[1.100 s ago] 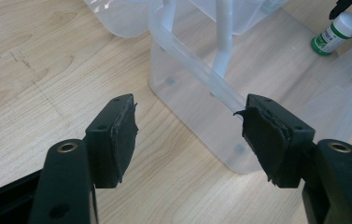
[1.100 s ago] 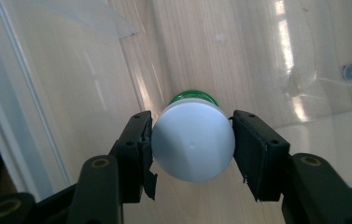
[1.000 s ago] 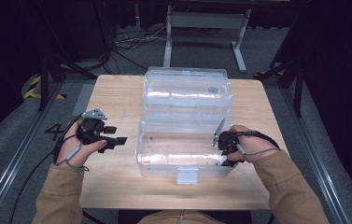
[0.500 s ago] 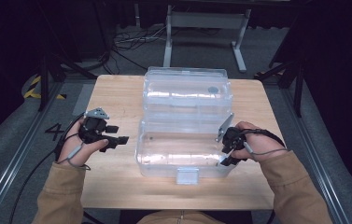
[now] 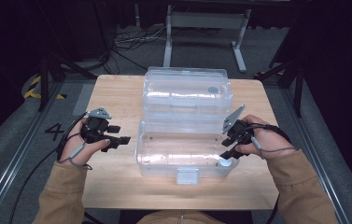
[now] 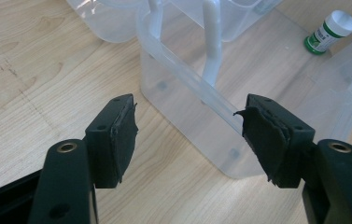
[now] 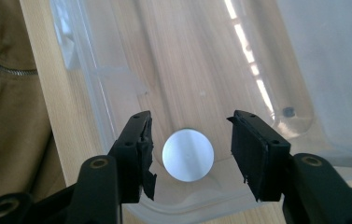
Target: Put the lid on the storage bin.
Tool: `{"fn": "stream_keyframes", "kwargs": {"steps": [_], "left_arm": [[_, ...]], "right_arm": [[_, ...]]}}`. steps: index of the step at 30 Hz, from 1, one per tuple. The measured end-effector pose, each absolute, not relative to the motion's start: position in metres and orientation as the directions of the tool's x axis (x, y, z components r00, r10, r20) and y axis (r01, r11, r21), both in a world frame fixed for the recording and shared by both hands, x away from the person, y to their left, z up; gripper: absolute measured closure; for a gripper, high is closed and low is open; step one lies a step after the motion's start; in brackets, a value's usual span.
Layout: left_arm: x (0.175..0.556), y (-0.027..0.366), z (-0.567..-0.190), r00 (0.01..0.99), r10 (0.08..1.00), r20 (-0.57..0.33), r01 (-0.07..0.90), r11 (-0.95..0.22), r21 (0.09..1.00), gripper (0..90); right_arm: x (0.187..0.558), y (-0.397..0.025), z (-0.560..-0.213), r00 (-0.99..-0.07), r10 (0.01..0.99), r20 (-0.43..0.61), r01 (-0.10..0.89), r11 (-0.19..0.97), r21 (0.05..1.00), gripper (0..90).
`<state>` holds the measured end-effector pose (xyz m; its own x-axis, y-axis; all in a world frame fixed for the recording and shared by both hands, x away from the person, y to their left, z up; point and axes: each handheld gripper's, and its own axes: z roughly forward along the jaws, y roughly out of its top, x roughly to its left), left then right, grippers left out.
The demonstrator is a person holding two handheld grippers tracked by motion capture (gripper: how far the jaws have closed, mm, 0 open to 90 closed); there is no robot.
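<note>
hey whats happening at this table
A person at a wooden table holds a two-jaw gripper in each hand, working over a clear plastic box with its lid open. The right gripper hangs over the box's near right corner, jaws open on either side of a small white-capped bottle standing inside, not yet touching it. The left gripper is open too, held over the table just left of the box, gripping nothing.
</note>
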<state>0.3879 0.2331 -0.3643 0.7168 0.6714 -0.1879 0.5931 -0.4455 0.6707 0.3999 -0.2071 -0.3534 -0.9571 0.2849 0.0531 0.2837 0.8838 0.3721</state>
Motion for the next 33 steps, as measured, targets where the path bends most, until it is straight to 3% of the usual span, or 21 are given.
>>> {"fn": "stream_keyframes", "kwargs": {"steps": [17, 33], "left_arm": [[0.377, 0.242, -0.364, 0.700, 0.688, -0.193, 0.606, -0.429, 0.670, 35.7], [0.365, 0.247, -0.365, 0.687, 0.700, -0.195, 0.616, -0.419, 0.667, 35.7]], "right_arm": [[0.411, -0.194, -0.316, -0.960, 0.279, 0.022, 0.249, 0.812, 0.527, 51.8], [0.444, -0.182, -0.289, -0.912, 0.407, -0.051, 0.280, 0.708, 0.648, 49.7]]}}
